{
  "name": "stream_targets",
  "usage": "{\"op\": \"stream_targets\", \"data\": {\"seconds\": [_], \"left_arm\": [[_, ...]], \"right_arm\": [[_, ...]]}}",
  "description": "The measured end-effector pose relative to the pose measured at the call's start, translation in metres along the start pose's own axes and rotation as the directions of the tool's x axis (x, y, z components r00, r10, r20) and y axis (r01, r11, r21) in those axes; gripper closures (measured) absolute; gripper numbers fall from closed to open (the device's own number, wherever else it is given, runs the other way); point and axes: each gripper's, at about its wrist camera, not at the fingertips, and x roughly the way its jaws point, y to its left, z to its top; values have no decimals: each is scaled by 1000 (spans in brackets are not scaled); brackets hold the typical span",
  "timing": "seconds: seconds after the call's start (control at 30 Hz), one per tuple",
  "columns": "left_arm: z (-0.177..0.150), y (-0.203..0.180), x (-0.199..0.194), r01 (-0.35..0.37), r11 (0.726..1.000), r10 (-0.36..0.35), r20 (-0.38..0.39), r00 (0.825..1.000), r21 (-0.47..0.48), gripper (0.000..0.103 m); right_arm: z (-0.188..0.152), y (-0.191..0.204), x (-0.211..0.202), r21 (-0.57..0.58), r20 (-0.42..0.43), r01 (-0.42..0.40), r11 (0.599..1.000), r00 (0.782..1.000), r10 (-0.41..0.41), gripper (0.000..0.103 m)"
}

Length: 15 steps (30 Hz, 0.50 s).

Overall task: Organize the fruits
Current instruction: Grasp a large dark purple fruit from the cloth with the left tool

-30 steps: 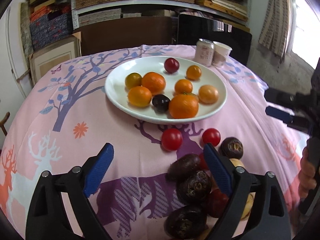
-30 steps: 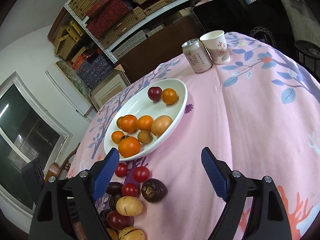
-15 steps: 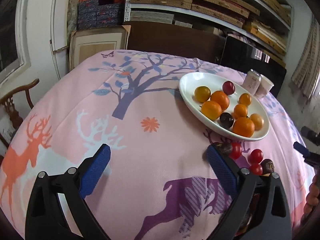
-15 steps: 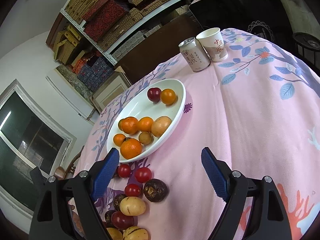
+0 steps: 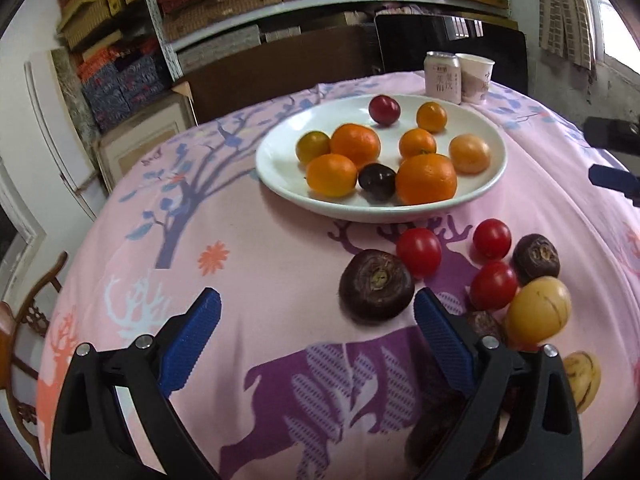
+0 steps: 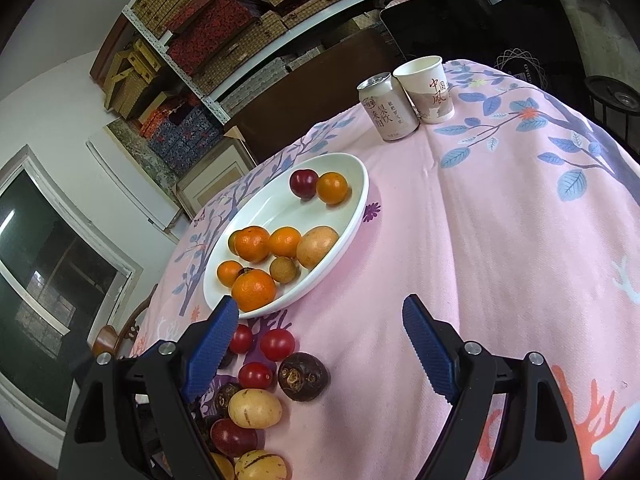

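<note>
A white plate (image 5: 280,152) (image 6: 352,216) holds several oranges, a red plum (image 5: 384,109) and a dark plum (image 5: 377,176). Loose fruit lies on the pink cloth in front of it: red tomatoes (image 5: 418,251) (image 6: 277,344), dark brown round fruits (image 5: 376,284) (image 6: 303,376) and yellow striped fruits (image 5: 538,316) (image 6: 255,408). My left gripper (image 5: 316,334) is open and empty, just left of the nearest dark fruit. My right gripper (image 6: 320,340) is open and empty above the cloth, right of the loose pile.
A drink can (image 5: 442,77) (image 6: 386,108) and a paper cup (image 5: 476,78) (image 6: 428,90) stand behind the plate. Shelves with boxes and a black screen lie beyond the table. A wooden chair (image 5: 24,320) stands at the left.
The left gripper has swung back toward the plate and the loose fruit pile, now closer to the nearest dark fruit. The right gripper has barely moved.
</note>
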Motion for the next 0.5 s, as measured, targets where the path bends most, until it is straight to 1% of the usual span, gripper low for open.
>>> {"op": "stream_targets", "data": {"seconds": [0.17,0.2,0.23,0.3,0.33,0.37,0.4,0.5], "left_arm": [[8,-1,17,48,999,-48,-38,998,-23,9],[9,-1,20,59,998,-61,-49,997,-26,17],[10,-1,23,76,997,-77,-54,996,-31,22],[12,2,25,121,991,-123,-47,991,-52,39],[13,2,27,138,989,-141,-49,989,-61,45],[13,2,29,145,987,-149,-58,987,-64,58],[13,3,32,160,985,-164,-70,984,-67,61],[13,6,34,181,979,-188,-70,980,-89,62]], "right_arm": [[-1,2,1,-12,-5,3,1000,1000,-3,18],[-1,2,2,-15,-8,3,1000,1000,-3,18],[-1,3,2,-19,-11,4,1000,1000,-4,18],[-3,5,4,-33,-20,12,999,1000,-12,18],[-3,6,5,-41,-25,15,999,1000,-16,18],[-4,7,6,-47,-29,17,999,999,-18,18],[-5,8,7,-53,-33,21,998,999,-22,18],[-7,7,9,-58,-40,30,998,999,-32,18]]}}
